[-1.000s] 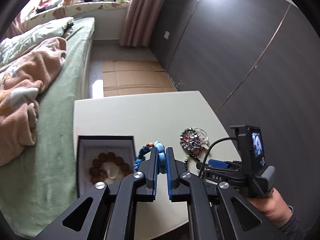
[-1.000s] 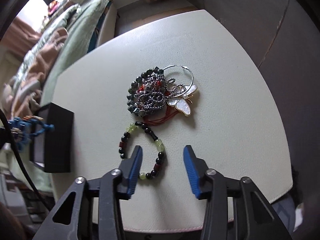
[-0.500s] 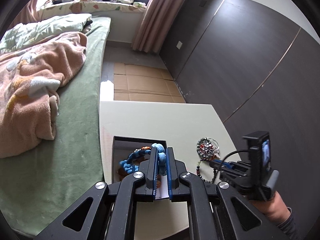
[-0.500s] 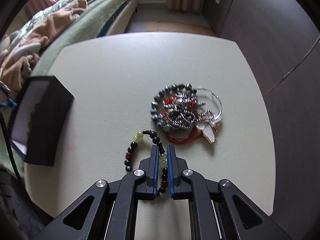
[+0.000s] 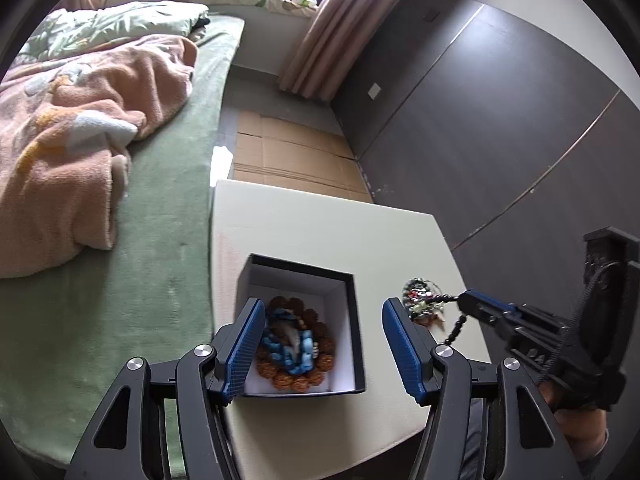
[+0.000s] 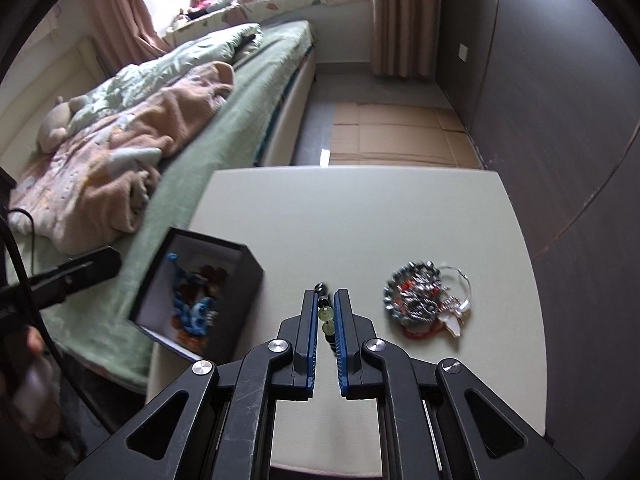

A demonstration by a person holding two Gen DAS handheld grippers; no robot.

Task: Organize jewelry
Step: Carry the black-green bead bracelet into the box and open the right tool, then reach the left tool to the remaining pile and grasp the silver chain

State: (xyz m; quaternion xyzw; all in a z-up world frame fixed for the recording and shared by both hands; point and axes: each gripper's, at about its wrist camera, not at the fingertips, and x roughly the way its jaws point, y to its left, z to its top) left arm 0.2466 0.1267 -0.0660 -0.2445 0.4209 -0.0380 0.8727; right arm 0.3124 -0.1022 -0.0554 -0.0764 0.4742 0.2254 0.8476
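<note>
A black box [image 5: 357, 340] with a white lining sits at the left edge of the pale table [image 5: 320, 240]. In it a blue bead bracelet [image 5: 290, 344] lies on a brown bead bracelet [image 5: 286, 380]. My left gripper [image 5: 323, 307] hovers over the box. Its jaws are opening and nothing is pressed between the pads. My right gripper [image 6: 324, 294] is shut on a black and green bead bracelet [image 6: 326, 314], held above the table; the beads dangle [image 5: 456, 326] from it in the left wrist view. A tangled pile of jewelry [image 6: 420, 300] lies to its right.
A bed with a green sheet [image 5: 120, 260] and a pink blanket [image 5: 80, 140] runs along the table's left side. A dark wall [image 5: 520, 120] stands on the right. Flattened cardboard [image 6: 400, 132] covers the floor beyond the table. A hand [image 5: 576, 424] grips the right tool.
My left gripper moved over the box and opened, and the blue bracelet dropped in. My right gripper shut on the black and green bracelet and rose with it.
</note>
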